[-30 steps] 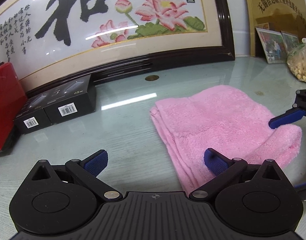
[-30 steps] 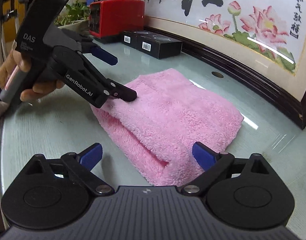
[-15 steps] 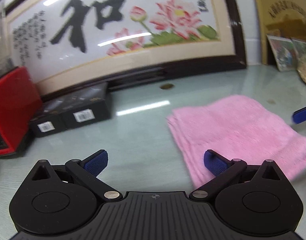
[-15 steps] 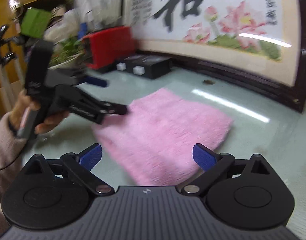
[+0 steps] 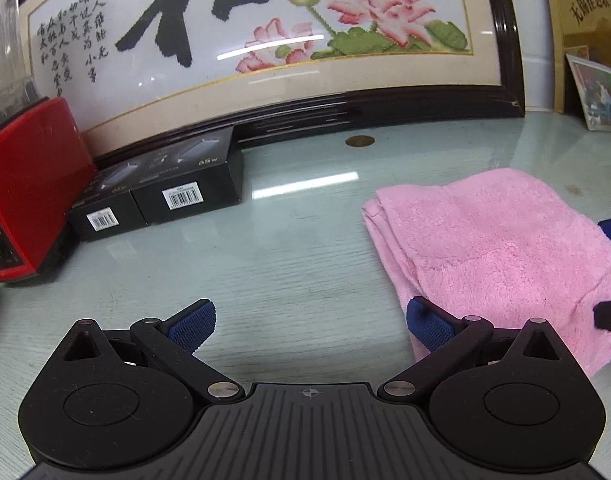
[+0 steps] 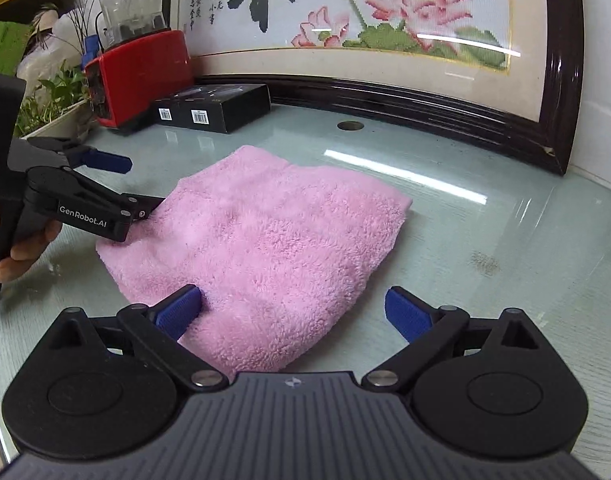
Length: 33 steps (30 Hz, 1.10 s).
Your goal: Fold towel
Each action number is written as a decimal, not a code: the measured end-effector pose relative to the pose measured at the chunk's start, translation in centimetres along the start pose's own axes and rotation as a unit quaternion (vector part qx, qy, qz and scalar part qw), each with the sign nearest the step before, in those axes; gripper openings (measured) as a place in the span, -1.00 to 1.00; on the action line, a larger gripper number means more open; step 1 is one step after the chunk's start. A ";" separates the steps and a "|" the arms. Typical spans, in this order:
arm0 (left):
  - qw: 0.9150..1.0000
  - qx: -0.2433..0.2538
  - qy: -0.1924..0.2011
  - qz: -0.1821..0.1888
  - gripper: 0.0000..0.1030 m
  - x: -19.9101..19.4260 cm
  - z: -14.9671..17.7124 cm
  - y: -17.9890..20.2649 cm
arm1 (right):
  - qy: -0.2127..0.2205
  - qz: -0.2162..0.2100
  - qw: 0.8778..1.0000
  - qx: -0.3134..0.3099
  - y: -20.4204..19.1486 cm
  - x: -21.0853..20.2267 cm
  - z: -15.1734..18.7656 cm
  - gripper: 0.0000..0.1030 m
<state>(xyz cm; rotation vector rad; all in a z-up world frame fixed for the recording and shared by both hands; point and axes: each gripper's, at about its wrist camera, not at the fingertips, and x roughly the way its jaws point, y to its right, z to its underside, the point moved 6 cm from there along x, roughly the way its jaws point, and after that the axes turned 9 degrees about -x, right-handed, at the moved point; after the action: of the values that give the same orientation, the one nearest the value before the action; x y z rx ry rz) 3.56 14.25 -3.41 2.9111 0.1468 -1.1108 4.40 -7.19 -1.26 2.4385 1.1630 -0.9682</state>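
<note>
- Two tools hover at the pink towel (image 6: 261,236), which lies folded in layers on the glass worktop (image 6: 485,240), in front of the framed lotus embroidery (image 6: 385,12).
- The left tool (image 5: 311,322) has its jaws spread wide and holds nothing; its right fingertip (image 5: 427,322) touches the towel's near edge.
- The right tool (image 6: 293,312) is also wide and empty, its left fingertip (image 6: 181,310) against the towel.
- Black boxes (image 5: 161,188) sit left of the towel.
</note>
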 end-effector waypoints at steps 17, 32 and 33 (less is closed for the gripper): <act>0.997 0.040 0.037 -0.057 0.75 4.4 -3.6 8.6 | 0.007 0.129 0.991 0.028 7.2 -1.3 0.3 0.75; 0.996 0.030 0.052 -0.063 0.86 5.2 -4.2 9.2 | 0.010 0.138 0.989 0.061 8.9 -0.7 0.2 0.90; 0.996 0.028 0.052 -0.063 0.86 5.1 -4.2 9.1 | 0.014 0.128 0.989 0.072 9.0 -0.9 0.3 0.90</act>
<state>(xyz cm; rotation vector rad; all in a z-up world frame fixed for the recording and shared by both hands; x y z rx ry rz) 11.04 5.83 -3.82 3.0488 0.3110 -0.9947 10.73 -13.60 -1.21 2.6405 0.7850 -0.9704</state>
